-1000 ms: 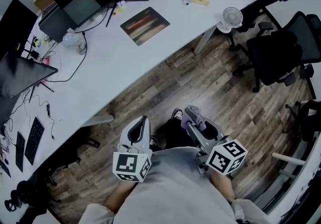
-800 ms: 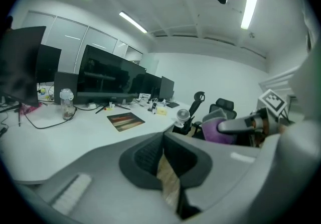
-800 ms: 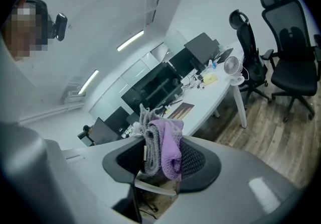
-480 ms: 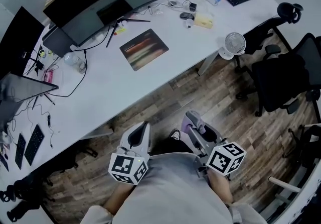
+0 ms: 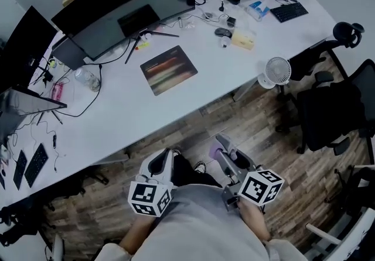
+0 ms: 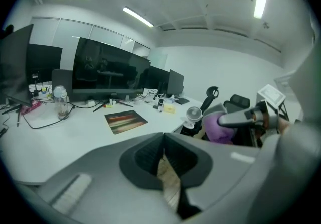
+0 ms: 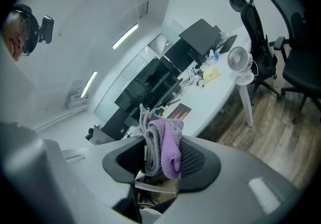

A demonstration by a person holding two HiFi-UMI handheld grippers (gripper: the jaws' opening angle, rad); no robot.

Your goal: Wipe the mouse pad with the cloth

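Note:
The mouse pad (image 5: 169, 69), dark with red and pale streaks, lies on the white desk (image 5: 117, 113) in front of the wide monitor; it also shows in the left gripper view as the mouse pad (image 6: 126, 120). My right gripper (image 5: 218, 150) is held low over the floor, well short of the desk, shut on a purple and grey cloth (image 7: 161, 147). The cloth (image 5: 215, 151) shows as a purple bit at its tip in the head view. My left gripper (image 5: 159, 164) is beside it, jaws together with nothing between them (image 6: 163, 160).
On the desk are a wide monitor (image 5: 126, 5), a water bottle (image 5: 87, 78), cables, a mouse (image 5: 222, 32), a yellow box (image 5: 242, 39) and a keyboard (image 5: 286, 11). A small white fan (image 5: 275, 71) stands at the desk edge. Black office chairs (image 5: 334, 107) stand to the right on the wood floor.
The view has shifted, so the desk sits lower and nearer in the frame. Both grippers stay low by my body, the right still holding the cloth.

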